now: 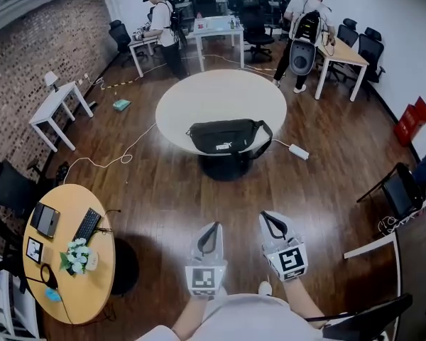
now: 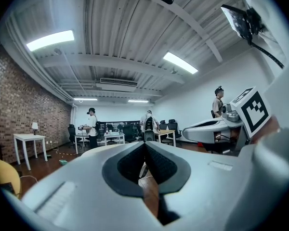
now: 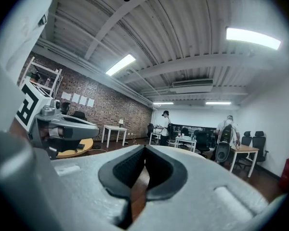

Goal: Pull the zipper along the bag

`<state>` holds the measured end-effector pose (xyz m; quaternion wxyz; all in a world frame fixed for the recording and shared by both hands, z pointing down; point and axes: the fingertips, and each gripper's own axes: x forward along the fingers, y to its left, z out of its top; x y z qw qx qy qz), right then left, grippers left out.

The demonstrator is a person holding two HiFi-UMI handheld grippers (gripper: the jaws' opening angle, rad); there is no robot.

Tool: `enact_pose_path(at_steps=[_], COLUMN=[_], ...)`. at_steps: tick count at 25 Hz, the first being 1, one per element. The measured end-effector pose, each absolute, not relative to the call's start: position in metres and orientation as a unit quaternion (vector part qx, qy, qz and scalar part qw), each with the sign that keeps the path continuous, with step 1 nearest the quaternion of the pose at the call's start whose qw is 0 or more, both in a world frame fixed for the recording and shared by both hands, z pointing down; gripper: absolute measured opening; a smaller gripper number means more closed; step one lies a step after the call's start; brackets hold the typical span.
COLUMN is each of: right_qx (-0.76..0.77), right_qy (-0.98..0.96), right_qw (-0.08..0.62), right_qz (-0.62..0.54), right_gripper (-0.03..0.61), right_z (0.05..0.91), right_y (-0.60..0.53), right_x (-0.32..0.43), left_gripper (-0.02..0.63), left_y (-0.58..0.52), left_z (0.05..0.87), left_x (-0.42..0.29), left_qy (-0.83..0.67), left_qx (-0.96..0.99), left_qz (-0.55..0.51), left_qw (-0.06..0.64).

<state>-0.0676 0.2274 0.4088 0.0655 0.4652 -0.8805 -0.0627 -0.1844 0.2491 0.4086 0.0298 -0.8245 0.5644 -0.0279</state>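
A black bag (image 1: 226,136) with a strap lies on the near part of a round white table (image 1: 199,99), well ahead of me. Its zipper is too small to make out. My left gripper (image 1: 210,235) and right gripper (image 1: 270,224) hang side by side over the wood floor, far short of the table. Both are shut with nothing between the jaws. In the left gripper view the left gripper (image 2: 145,144) has its tips together, and the right gripper's body (image 2: 216,126) shows beside it. The right gripper (image 3: 145,148) looks the same in its own view.
A round wooden table (image 1: 71,261) at the left carries a keyboard, a tablet and flowers. A power strip (image 1: 298,151) and cables lie on the floor near the white table. Two people stand at desks at the back. Chairs stand at the right (image 1: 401,190).
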Motion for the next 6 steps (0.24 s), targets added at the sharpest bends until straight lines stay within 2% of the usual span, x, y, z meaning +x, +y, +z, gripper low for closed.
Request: enact_pose_path(at_steps=[6], right_qx=[0.481], right_qy=[-0.872], right_qw=[0.080], right_qz=[-0.041], right_gripper=[-0.008], right_z=[0.433], right_y=[0.216], right_x=[-0.095], left_gripper=[0.018], left_y=[0.245], left_z=[0.423], left_x=[-0.221], left_qy=[0.561], left_qx=[-0.827], left_qz=[-0.032], left_qw=[0.017])
